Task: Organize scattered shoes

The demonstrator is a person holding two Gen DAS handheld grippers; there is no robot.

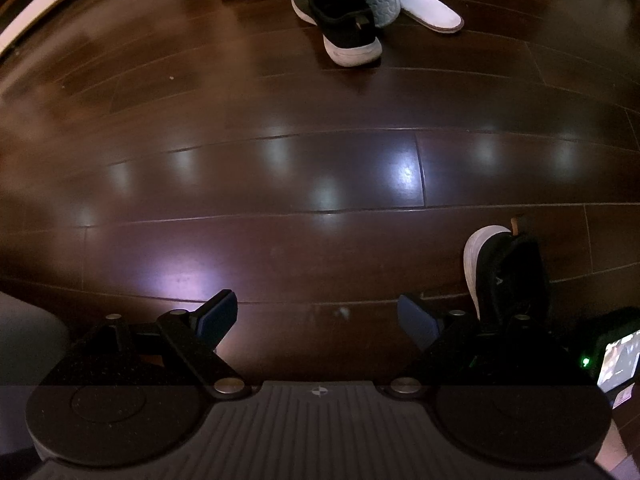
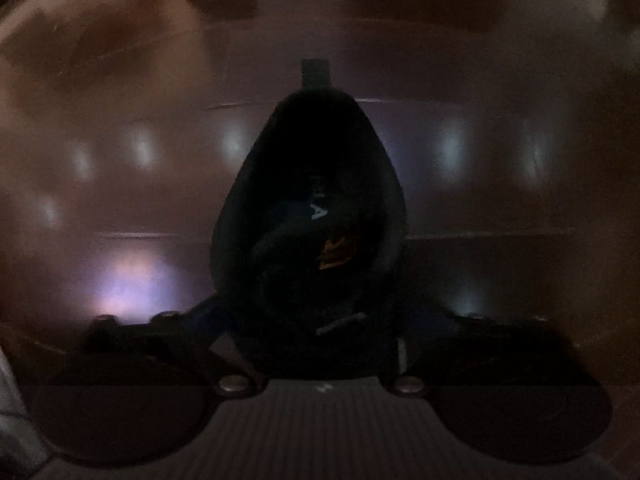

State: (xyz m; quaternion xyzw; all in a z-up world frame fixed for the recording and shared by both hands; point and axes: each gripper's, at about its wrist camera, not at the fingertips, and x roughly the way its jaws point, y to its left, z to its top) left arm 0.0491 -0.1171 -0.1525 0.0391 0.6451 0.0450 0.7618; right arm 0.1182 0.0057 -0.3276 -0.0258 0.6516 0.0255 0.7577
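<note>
**Black sneaker held, four shoes and slipper piled**

Right gripper [image 2: 316, 320] is clamped on a black sneaker [image 2: 308, 208], centre frame above the floor [image 2: 500, 60]. It looks light and soft, best pinched at the collar. Left gripper [image 1: 316, 320] is spread, empty. Upper frame: three dark sneakers [image 1: 344, 28], one white slipper [image 1: 428, 8].

Ahead of my left gripper [image 1: 316, 322] lies bare floor [image 1: 280, 152]; beyond it a heap of sneakers [image 1: 344, 28], a slipper [image 1: 424, 0] at its right. A sneaker [image 2: 312, 232] sits between my right gripper's [image 2: 320, 320] fingers.
</note>
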